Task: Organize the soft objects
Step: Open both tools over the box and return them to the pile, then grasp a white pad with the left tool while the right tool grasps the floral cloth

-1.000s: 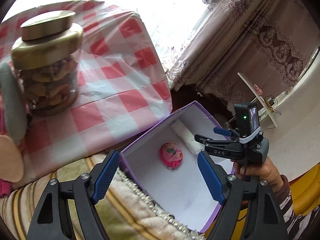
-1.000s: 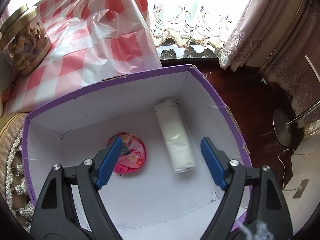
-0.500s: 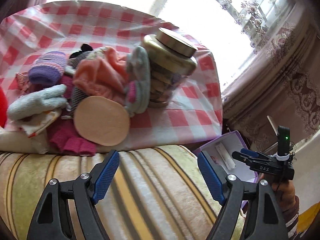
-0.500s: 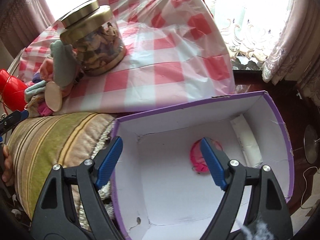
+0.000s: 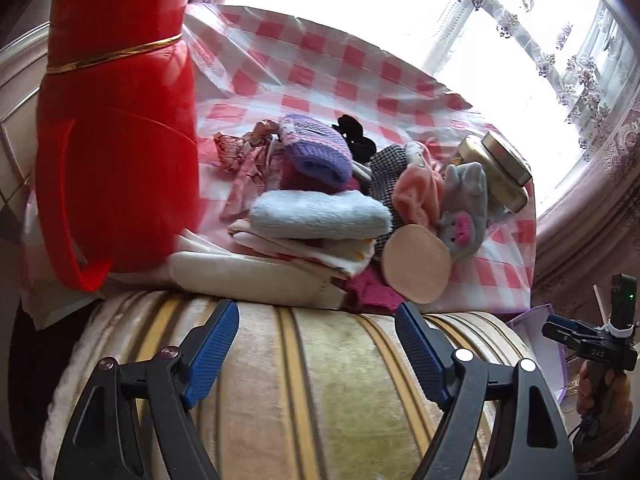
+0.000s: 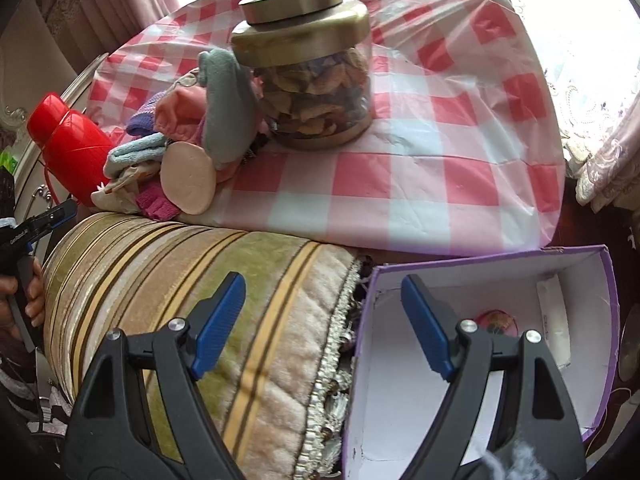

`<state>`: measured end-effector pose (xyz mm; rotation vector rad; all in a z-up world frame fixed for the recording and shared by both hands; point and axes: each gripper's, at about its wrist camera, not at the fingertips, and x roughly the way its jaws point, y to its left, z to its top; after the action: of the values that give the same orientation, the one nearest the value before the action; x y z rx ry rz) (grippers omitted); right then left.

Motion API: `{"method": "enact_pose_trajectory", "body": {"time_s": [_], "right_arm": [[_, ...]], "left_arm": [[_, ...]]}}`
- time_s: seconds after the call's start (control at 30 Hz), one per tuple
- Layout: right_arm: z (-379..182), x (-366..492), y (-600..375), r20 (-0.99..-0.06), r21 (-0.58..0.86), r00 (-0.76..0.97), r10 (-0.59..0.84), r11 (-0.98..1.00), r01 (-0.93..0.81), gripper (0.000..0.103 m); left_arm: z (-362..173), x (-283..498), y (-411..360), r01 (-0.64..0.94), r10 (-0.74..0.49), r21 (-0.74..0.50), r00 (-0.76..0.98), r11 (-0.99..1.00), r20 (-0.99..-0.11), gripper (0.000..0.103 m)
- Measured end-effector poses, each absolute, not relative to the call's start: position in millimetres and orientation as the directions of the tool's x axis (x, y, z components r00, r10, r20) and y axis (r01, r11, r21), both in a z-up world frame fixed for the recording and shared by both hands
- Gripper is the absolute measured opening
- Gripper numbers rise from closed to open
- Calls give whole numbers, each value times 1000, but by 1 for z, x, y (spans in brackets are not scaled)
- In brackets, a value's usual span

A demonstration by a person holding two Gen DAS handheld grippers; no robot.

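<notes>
While both grippers stand wide open and empty, the left gripper (image 5: 316, 344) hangs over a striped cushion (image 5: 320, 392), the pile of soft things (image 5: 320, 200) on the checked cloth (image 5: 320, 60) just beyond; the right gripper (image 6: 324, 320) straddles cushion and purple box (image 6: 608, 320).

**What the two wrist views leave unclear**

The red flask (image 5: 116, 128) is smeared by blur and cut off by the top edge in the left wrist view. Most of the glass jar (image 5: 500, 172) sits hidden behind the grey plush toy (image 5: 464, 208) there. In the right wrist view the purple box (image 6: 600, 320) runs off the bottom edge — a black finger covers part of the pink pouch (image 6: 496, 320) inside it.
</notes>
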<state>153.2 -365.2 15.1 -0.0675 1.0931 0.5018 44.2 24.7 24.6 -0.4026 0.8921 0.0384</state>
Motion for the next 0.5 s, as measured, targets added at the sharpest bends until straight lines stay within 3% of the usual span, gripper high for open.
{"method": "enact_pose_trajectory", "body": {"time_s": [0.5], "right_arm": [[15, 151, -218, -832, 364, 128, 540, 705, -609, 82]], "left_arm": [[5, 98, 26, 178, -37, 59, 492, 982, -870, 80]]}}
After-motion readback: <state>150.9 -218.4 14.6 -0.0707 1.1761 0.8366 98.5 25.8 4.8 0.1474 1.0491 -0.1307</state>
